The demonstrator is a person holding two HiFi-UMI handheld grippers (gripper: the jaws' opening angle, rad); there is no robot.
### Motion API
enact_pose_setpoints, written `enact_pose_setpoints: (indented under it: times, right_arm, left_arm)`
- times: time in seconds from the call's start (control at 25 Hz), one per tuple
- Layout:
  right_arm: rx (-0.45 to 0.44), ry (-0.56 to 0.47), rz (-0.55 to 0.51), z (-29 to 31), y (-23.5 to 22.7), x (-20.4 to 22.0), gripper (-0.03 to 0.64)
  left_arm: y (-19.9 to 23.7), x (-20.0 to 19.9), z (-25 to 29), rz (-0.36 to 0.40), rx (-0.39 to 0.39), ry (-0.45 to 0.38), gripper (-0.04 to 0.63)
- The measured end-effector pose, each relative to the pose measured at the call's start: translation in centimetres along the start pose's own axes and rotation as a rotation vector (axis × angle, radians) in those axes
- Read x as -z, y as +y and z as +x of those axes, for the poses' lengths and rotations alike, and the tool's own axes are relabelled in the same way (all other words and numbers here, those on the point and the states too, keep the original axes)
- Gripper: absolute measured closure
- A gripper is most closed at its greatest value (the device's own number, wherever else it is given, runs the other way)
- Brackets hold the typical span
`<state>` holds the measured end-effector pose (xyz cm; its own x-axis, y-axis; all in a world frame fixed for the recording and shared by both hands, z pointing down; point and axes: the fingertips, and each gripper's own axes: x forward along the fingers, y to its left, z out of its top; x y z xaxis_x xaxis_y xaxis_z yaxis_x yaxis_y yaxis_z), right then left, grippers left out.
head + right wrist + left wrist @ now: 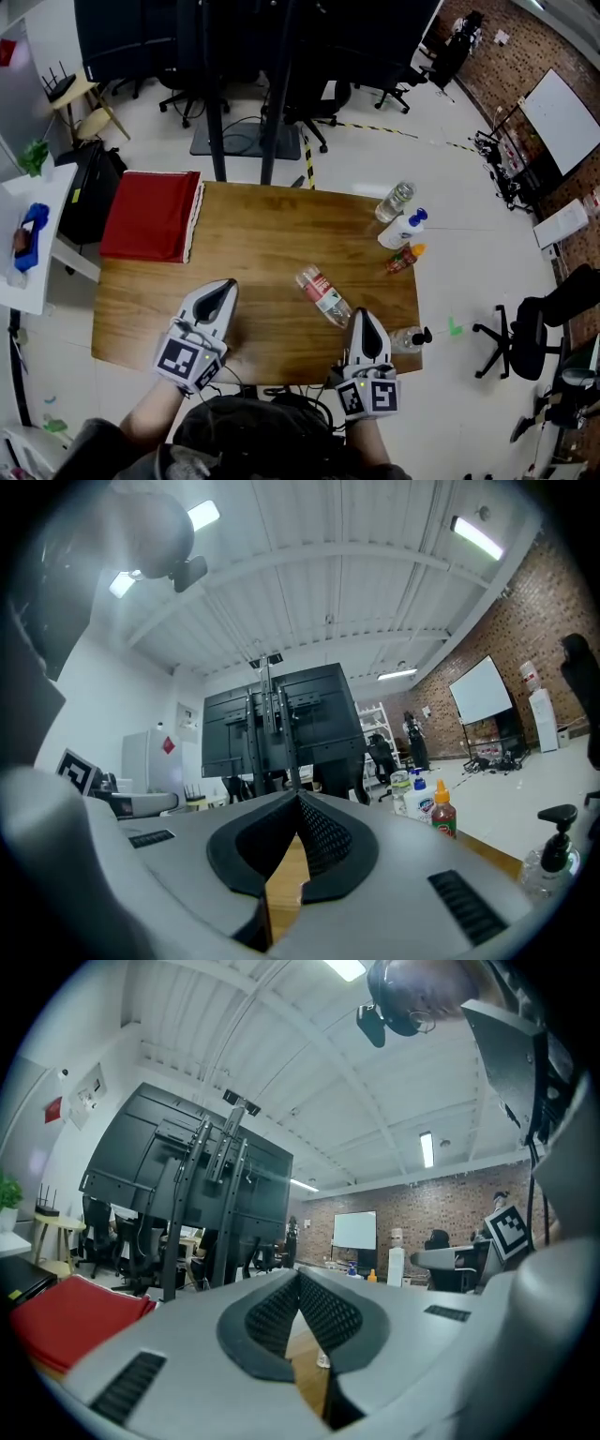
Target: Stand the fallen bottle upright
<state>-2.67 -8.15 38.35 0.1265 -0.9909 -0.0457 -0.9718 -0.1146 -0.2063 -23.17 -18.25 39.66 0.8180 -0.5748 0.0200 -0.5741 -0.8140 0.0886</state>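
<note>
Two grippers, jaws pressed together and empty: left gripper [225, 286] and right gripper [365, 317] over the wooden table [253, 234] near edge. Fallen clear bottle [323, 296] lies on its side between them, nearer right gripper, untouched.

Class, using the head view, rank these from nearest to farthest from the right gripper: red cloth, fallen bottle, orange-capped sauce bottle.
1. Fallen bottle, just left of the right gripper.
2. Orange-capped sauce bottle, farther back, right side.
3. Red cloth, far left corner.
</note>
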Motion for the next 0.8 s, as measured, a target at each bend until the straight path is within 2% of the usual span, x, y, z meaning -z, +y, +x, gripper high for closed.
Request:
enact_pose_setpoints:
  times: [0.24,0.44,0.64,0.8]
  right_arm:
    - [-0.01,-0.011,-0.04,1.3,-0.1,-0.7,0.612]
    - [-0.059,-0.031,-0.042,1.0,-1.2,-1.7,0.612]
    - [-0.147,-0.041,-0.039,-0.1,-3.8,-2.9,0.612]
    - [-0.214,-0.056,-0.013,-1.5,-7.5,-5.5,0.612]
  left_arm:
    - [0.9,0.6,0.8,-0.042,-0.022,0.01,0.578]
    - [-0.3,0.2,0.7,-0.019,-0.072,0.006,0.578]
    - [-4.0,0.2,1.7,-0.002,-0.141,0.011,0.578]
    - [-9.4,1.0,3.8,-0.046,-0.174,0.028,0.578]
